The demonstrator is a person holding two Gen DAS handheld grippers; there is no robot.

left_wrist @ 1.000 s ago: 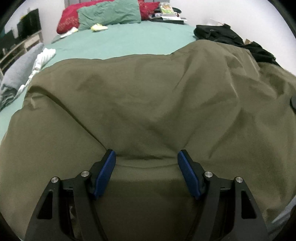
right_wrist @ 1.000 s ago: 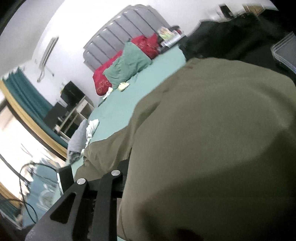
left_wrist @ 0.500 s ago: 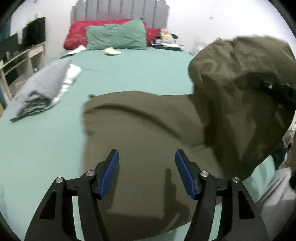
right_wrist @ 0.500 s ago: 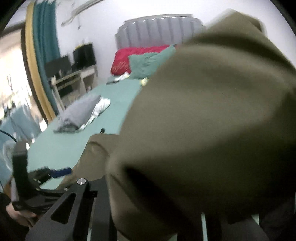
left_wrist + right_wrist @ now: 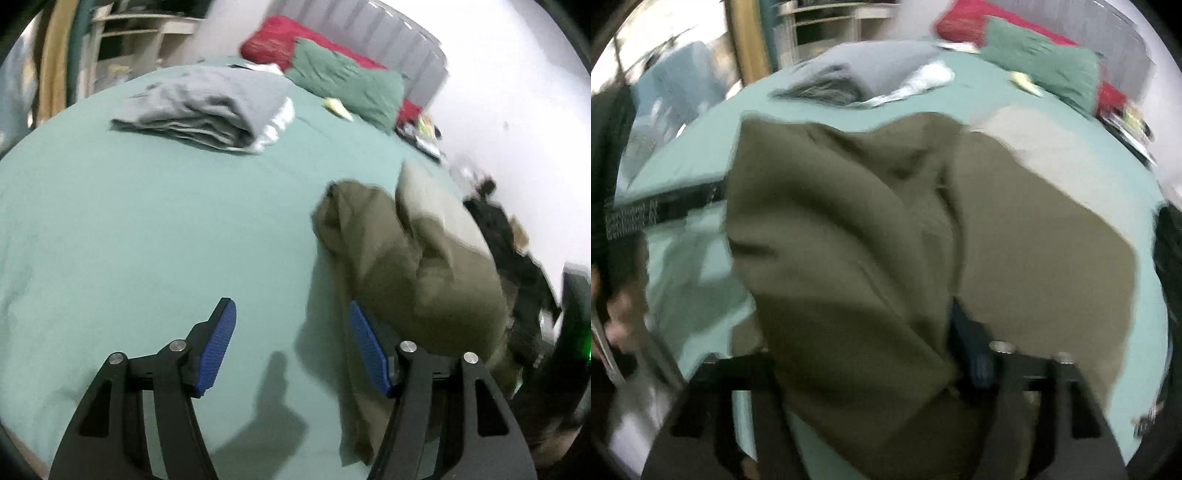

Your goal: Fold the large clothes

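An olive-green garment [image 5: 406, 266] lies bunched on the right side of the green bed [image 5: 147, 229]. My left gripper [image 5: 291, 347] is open and empty above bare sheet, its right finger next to the garment's left edge. In the right wrist view the same olive garment [image 5: 849, 240] drapes over my right gripper [image 5: 871, 365] and hides its fingertips. The cloth runs between the jaws, and the gripper looks shut on it.
A folded grey garment on white cloth [image 5: 207, 107] lies at the far left of the bed. Green [image 5: 343, 85] and red [image 5: 280, 40] pillows sit against the grey headboard. Dark clothes [image 5: 506, 236] are piled at the bed's right edge. Shelves stand at the left.
The olive garment has been pulled off the bed's middle and bunched to the right. My left gripper has swung left over bare sheet. The right gripper still carries the cloth.
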